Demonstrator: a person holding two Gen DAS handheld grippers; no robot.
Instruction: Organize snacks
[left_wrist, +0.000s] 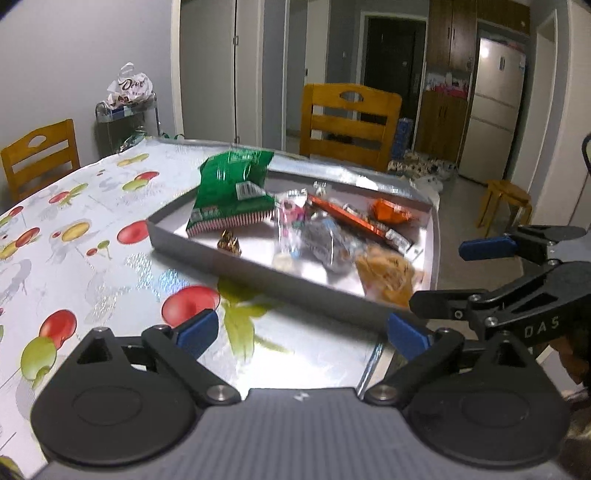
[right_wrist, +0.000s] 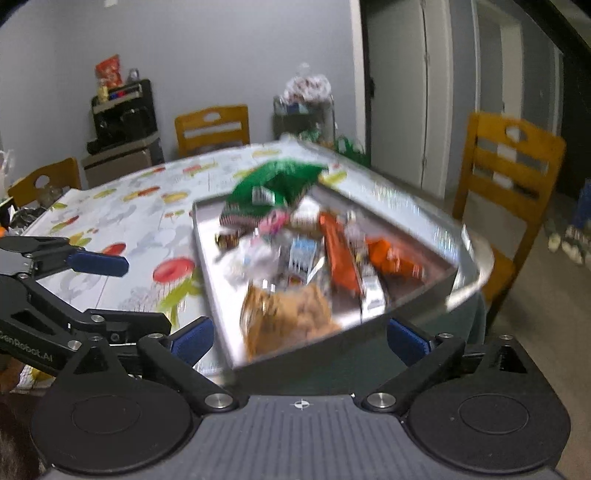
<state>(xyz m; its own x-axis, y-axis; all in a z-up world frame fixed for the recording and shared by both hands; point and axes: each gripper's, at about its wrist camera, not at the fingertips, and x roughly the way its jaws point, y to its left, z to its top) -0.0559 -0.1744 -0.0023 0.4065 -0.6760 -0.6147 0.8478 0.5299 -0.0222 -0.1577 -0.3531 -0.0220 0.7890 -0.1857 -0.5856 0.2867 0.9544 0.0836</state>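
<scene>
The snacks, among them a green bag (left_wrist: 232, 192) and an orange bar (left_wrist: 351, 221), lie in a grey tray (left_wrist: 236, 260) on the fruit-patterned table (left_wrist: 92, 229). The left gripper (left_wrist: 301, 334) and right gripper (right_wrist: 299, 341) stand wide apart, both empty, near the tray.

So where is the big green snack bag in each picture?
Left wrist view: the green snack bag lies at the far left corner of the grey tray, above picture centre.
Right wrist view: the same bag, blurred, sits at the tray's far end, just above centre.
Shared landmark: the long orange wrapper inside the tray.
</scene>
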